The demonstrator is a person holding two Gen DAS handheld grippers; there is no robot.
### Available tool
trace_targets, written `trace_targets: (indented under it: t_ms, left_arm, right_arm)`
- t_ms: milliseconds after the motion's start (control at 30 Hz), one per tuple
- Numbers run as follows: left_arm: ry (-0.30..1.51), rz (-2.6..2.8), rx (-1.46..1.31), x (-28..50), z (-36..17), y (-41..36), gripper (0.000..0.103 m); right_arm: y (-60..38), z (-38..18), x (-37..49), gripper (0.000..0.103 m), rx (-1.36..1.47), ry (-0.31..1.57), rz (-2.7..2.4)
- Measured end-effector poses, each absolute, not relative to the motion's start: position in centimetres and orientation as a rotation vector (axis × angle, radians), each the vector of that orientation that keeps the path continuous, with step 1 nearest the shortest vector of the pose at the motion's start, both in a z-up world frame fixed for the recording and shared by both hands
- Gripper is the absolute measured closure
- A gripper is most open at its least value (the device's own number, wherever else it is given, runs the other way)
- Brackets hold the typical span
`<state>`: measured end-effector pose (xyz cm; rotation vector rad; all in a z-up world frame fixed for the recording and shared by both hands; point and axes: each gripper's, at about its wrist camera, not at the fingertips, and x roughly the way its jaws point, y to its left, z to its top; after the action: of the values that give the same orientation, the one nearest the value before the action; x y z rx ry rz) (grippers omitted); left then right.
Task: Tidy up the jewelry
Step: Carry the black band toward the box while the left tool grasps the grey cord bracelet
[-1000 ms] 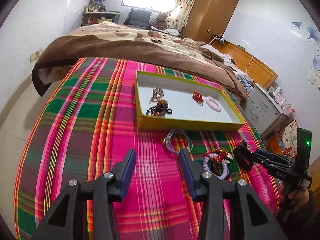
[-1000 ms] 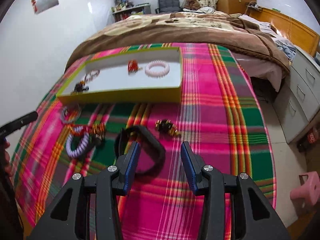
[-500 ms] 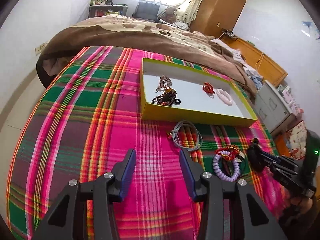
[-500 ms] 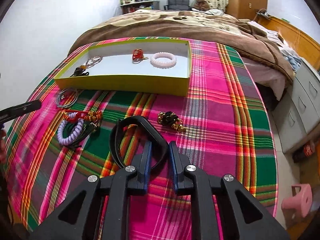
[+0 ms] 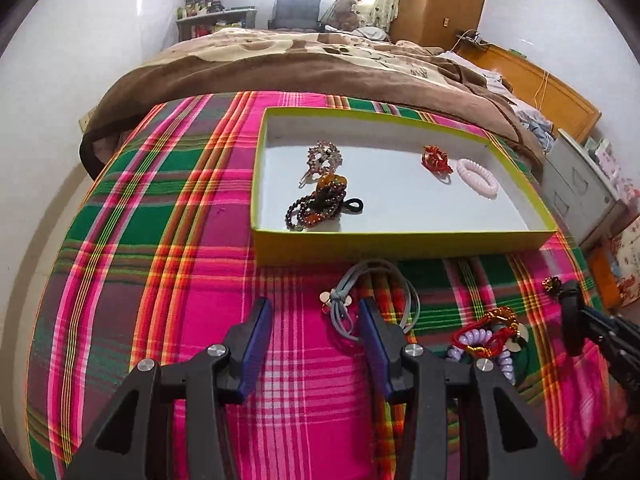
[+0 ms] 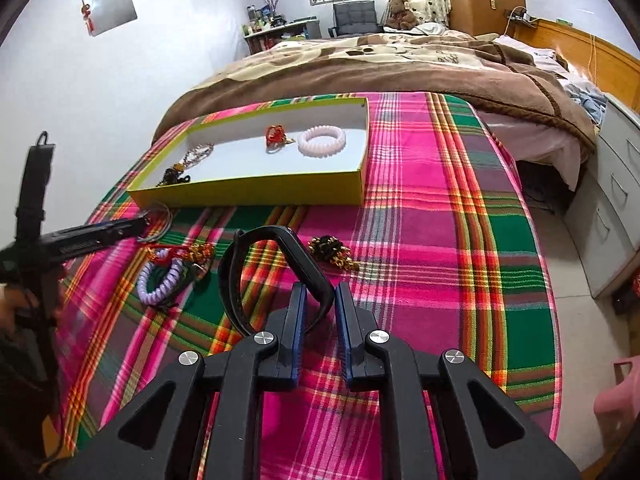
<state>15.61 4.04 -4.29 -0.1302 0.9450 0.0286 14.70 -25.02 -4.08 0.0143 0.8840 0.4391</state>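
Pinching the black band [image 6: 256, 276] near one end only, the right gripper [image 6: 320, 312] has just been closing its jaws, and they now clamp the strap's thin edge; lifted from there, the stiff, smooth loop could swing, twist out of the blue pads [image 6: 298, 320] or drag the gold-and-black beaded piece [image 6: 332, 252] lying just beside it. The left gripper [image 5: 316, 344], jaws wide apart and empty, hovers beside the grey cord loops [image 5: 372, 300]; those limp cords may snag a fingertip or trail the metal charm. Close by, the lilac coil tie [image 6: 160, 280] is tangled with red cord and gold beads, so one pull may bring all of it. The yellow-green box [image 5: 400, 246], shallow, white inside, holds beads, a clip, a red knot and a pink coil. Everything rests on a plaid cloth [image 5: 160, 240] over the bench.
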Motion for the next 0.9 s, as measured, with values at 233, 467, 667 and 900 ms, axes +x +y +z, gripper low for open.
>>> trace_targets:
  t_ms: [233,467,667,900]
  left_arm:
    - [0.951,0.013,-0.025,16.1,-4.5,3.1,0.067]
    - [0.931,-0.078,0.012,16.1,-4.4,2.1,0.086]
    - [0.911,-0.110,-0.038,15.8,-4.1,2.9,0.086]
    - [0.868,-0.159,-0.118,15.3,-2.3,3.8,0.086]
  right_arm:
    - [-24.2,-3.7,13.9,0.088,0.009,0.872,0.414]
    - [-22.8,-2.8,13.5,0.088,0.017,0.860,0.369]
    - [-21.5,-2.8,13.7,0.088,0.033,0.876,0.340]
    - [-21.4,-2.3,14.1,0.088,0.055,0.868,0.309]
